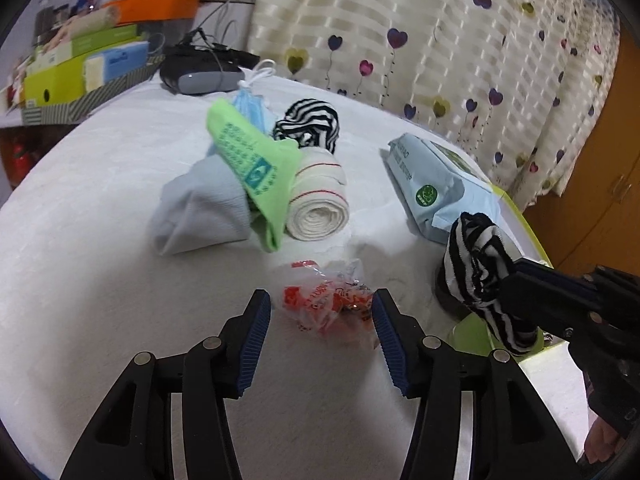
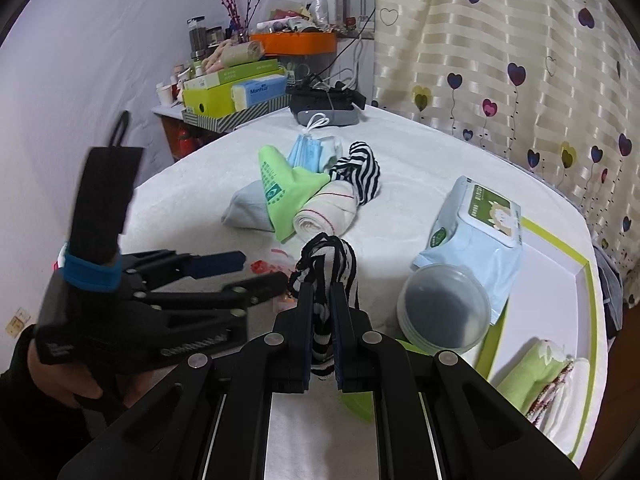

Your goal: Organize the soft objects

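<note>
Right tool (image 2: 322,320) pinches a limp black-and-white striped sock (image 2: 328,264) mid-length; left tool (image 1: 322,328), spread, flanks a crinkly, slippery red-printed plastic bag (image 1: 328,304).

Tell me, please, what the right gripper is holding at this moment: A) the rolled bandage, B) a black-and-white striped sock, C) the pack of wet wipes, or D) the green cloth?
B: in the right wrist view the right gripper is shut on a black-and-white striped sock, while the green cloth, the pack of wet wipes and the rolled bandage lie on the white surface beyond it.
</note>
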`<action>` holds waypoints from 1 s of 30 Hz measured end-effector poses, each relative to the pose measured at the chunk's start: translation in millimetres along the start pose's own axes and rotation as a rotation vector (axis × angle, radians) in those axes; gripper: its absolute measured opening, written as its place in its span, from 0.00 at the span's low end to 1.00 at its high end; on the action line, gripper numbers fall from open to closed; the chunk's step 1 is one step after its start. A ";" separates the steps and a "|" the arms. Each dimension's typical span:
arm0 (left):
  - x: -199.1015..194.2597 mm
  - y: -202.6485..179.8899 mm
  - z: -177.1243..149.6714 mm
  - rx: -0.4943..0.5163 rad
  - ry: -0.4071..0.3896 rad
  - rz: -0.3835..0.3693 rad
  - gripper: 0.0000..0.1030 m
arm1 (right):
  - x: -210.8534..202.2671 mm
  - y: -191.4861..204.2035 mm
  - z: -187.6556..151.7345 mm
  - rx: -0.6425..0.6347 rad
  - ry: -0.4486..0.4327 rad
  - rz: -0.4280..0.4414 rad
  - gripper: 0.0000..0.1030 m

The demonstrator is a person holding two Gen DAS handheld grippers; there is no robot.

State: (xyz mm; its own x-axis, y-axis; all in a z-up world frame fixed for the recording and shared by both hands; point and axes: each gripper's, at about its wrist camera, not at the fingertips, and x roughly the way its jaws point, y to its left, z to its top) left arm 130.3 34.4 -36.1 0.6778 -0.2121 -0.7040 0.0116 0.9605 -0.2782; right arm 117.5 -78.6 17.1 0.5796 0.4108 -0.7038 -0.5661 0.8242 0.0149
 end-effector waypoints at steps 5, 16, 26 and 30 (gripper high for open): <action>-4.9 -1.4 6.7 -0.013 -0.030 -0.018 0.63 | -4.9 -7.9 -0.3 0.017 -0.015 -0.008 0.08; 19.4 -21.5 1.1 0.037 0.015 0.040 0.56 | -6.1 -19.4 -3.8 0.041 -0.022 -0.003 0.08; -0.3 -30.4 -6.9 0.055 -0.011 0.037 0.23 | -13.5 -23.1 -8.7 0.061 -0.040 -0.007 0.08; -24.7 -31.8 -10.5 0.052 -0.055 0.035 0.22 | -19.2 -23.4 -12.7 0.071 -0.047 -0.012 0.08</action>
State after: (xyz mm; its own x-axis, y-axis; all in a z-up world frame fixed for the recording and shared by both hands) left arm 105.4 7.3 -16.7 0.7177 -0.1697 -0.6753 0.0248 0.9755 -0.2187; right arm 112.2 -110.7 21.3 0.6137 0.4174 -0.6702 -0.5171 0.8539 0.0583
